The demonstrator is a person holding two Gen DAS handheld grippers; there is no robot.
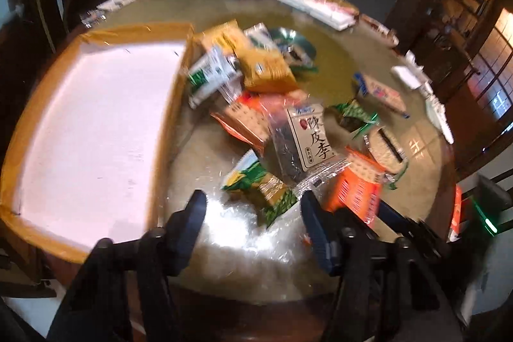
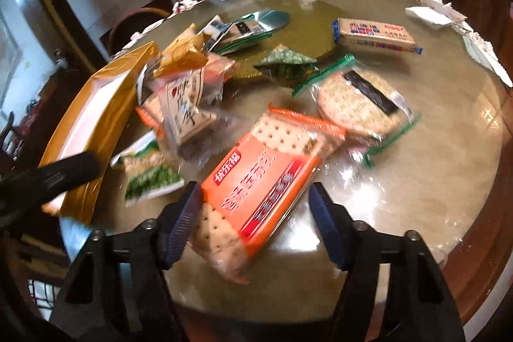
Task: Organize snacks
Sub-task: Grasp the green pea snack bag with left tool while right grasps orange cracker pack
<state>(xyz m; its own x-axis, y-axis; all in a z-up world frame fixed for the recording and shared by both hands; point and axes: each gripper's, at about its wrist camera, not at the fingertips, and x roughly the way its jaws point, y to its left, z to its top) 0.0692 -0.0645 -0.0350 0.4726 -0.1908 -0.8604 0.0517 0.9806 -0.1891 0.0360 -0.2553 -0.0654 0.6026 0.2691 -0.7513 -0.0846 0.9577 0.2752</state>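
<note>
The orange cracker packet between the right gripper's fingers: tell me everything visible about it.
The orange cracker packet is a glossy plastic wrapper, orange with a red band and white lettering, with clear parts showing pale, dimpled square crackers. It looks sealed and lies flat and diagonal on the glass-topped table, its near end between the right gripper fingers. The left finger is at its edge; the right one stands clear.

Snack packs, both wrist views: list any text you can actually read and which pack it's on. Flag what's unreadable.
"陳皮李" on the white label of the clear packet with dark contents.
"优乐福", roughly, in the white badge on the orange cracker pack; its big white characters are too blurred.
Long cracker pack with blue ends: red and blue print, too small to read.
Green-and-yellow packet, yellow bag, round rice cracker bag: nothing legible.
</note>
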